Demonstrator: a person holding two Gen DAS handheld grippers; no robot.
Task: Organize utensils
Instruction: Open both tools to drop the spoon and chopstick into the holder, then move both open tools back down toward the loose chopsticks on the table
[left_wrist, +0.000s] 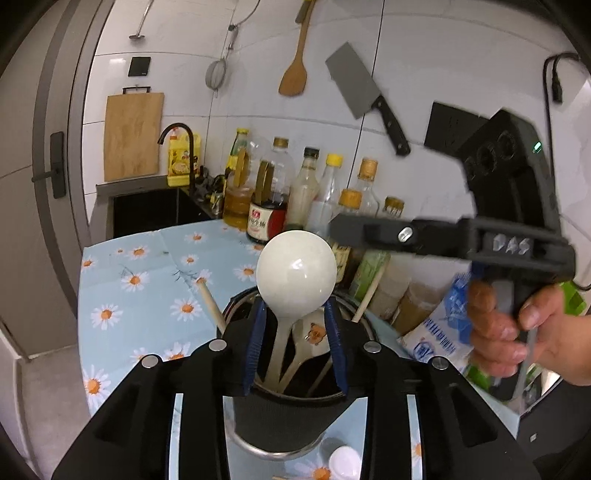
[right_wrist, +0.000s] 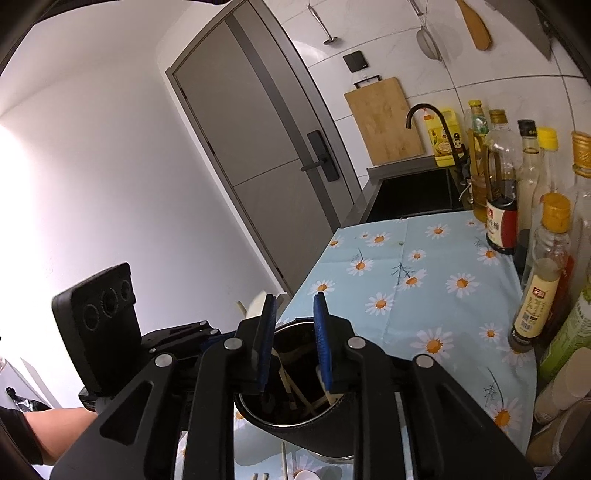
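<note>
A black utensil holder (left_wrist: 284, 424) stands on the daisy-print counter, right under both grippers; it also shows in the right wrist view (right_wrist: 295, 424). In it stand a large white ladle (left_wrist: 295, 273), a white spoon with a bear print (left_wrist: 314, 336) and wooden chopsticks (left_wrist: 212, 306). My left gripper (left_wrist: 295, 347) is open above the holder's mouth, with the ladle handle between its fingers, not pinched. My right gripper (right_wrist: 293, 339) is open and empty over the holder, and its body shows in the left wrist view (left_wrist: 461, 236).
Several oil and sauce bottles (left_wrist: 266, 199) line the back wall, also in the right wrist view (right_wrist: 502, 184). A cleaver (left_wrist: 365, 96), wooden spatula (left_wrist: 295, 70) and strainer hang on the wall. A sink (left_wrist: 155, 210) with a black tap lies beyond the cloth. Packets (left_wrist: 443, 325) stand at right.
</note>
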